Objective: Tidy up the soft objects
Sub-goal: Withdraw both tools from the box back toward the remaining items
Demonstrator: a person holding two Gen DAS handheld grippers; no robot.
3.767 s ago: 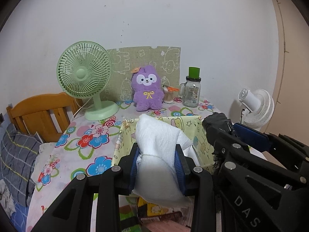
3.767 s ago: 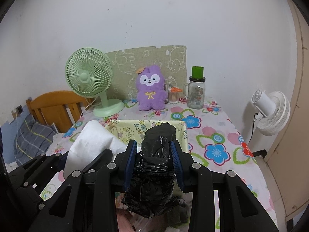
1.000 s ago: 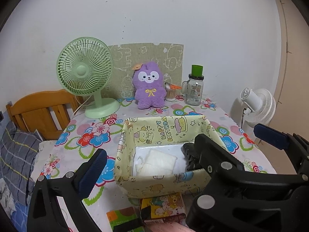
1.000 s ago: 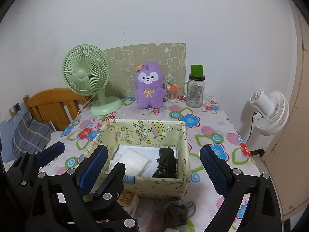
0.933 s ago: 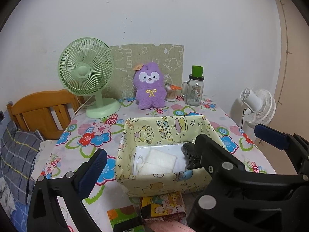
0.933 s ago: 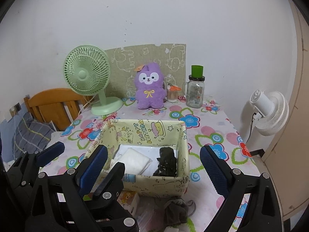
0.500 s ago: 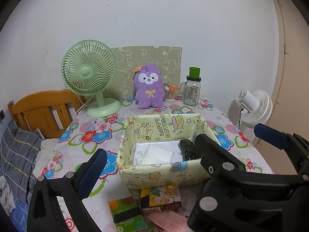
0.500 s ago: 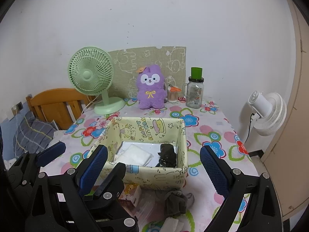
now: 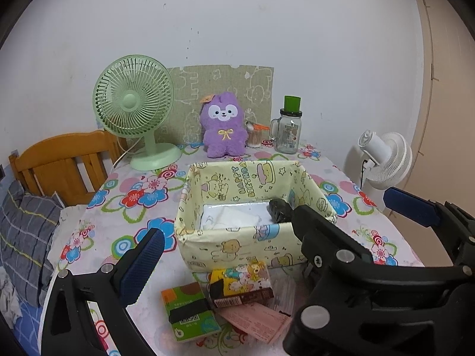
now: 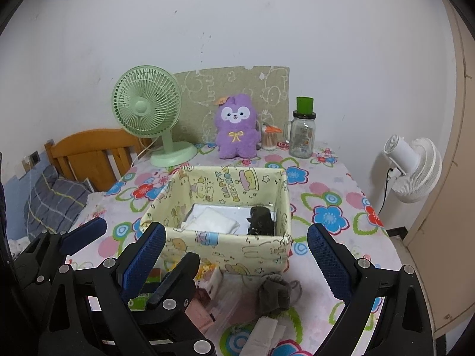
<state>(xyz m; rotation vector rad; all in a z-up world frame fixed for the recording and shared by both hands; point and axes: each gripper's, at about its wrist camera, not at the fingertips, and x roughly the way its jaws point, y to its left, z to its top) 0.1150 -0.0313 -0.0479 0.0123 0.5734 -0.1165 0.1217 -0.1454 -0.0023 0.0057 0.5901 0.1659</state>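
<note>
A yellow cartoon-print fabric box (image 9: 237,246) (image 10: 225,249) stands mid-table. Inside lie a white folded cloth (image 9: 228,218) (image 10: 212,221) on the left and a black crumpled bag (image 9: 279,209) (image 10: 261,221) on the right. My left gripper (image 9: 273,231) is open and empty, held back from the box's near side. My right gripper (image 10: 234,255) is open and empty, also in front of the box. A grey sock (image 10: 274,295) and a white cloth (image 10: 262,336) lie on the table before the box.
A green fan (image 9: 133,109), purple plush (image 9: 224,129), glass jar (image 9: 288,130) and cotton-swab pot (image 9: 253,136) stand at the back. Small cartons (image 9: 240,286) (image 9: 187,311) and a pink paper (image 9: 255,323) lie near the front edge. A wooden chair (image 9: 59,163) is left, a white fan (image 9: 386,160) right.
Both grippers let go of the white cloth and black bag, which now lie in the box. Both have since opened wide and drawn back and up from the box.
</note>
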